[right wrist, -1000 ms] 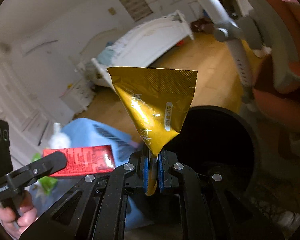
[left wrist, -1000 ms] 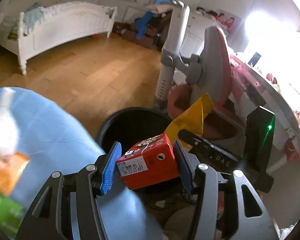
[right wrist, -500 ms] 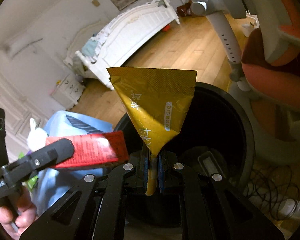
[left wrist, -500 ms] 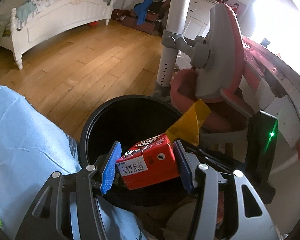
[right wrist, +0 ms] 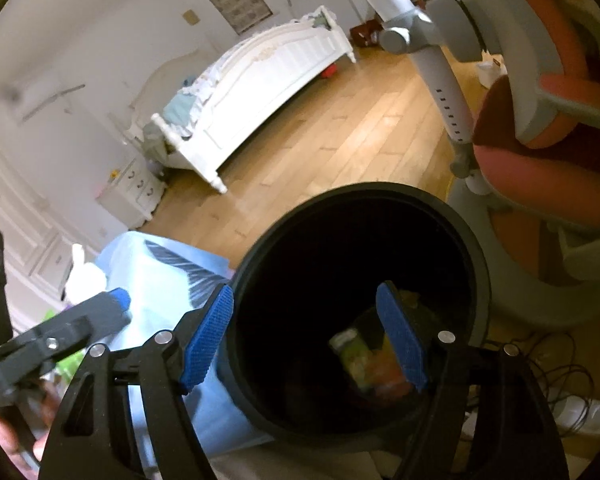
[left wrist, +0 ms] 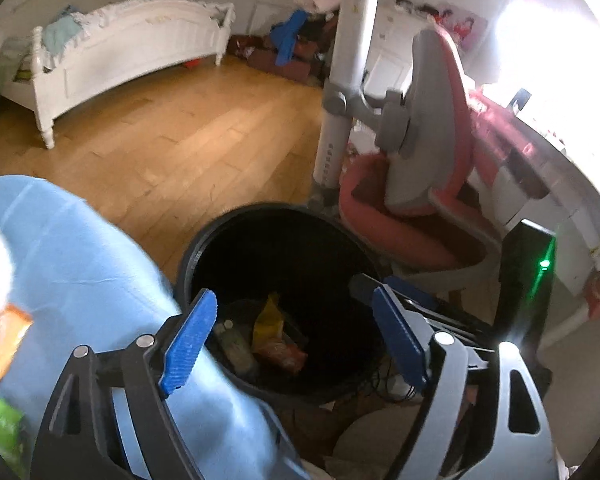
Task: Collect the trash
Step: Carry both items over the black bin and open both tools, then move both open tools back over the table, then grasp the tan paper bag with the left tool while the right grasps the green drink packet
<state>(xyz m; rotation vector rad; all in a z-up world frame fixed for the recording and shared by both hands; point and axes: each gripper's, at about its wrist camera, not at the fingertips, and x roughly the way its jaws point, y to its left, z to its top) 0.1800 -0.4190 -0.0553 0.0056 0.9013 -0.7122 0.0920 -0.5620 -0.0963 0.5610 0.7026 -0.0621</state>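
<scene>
A round black trash bin stands on the wooden floor. Trash lies at its bottom: a yellow wrapper and other packets. My left gripper is open and empty over the bin's near rim. My right gripper is open and empty above the bin's opening. The left gripper also shows at the left edge of the right wrist view. An orange packet and a green one lie on the blue cloth at far left.
A blue cloth-covered surface sits left of the bin. A pink and grey desk chair stands right behind it, by a desk. A white bed stands across the wooden floor. Cables lie right of the bin.
Both grippers have opened. The red carton has left my left gripper and the gold wrapper has left my right gripper; trash now lies inside the bin.
</scene>
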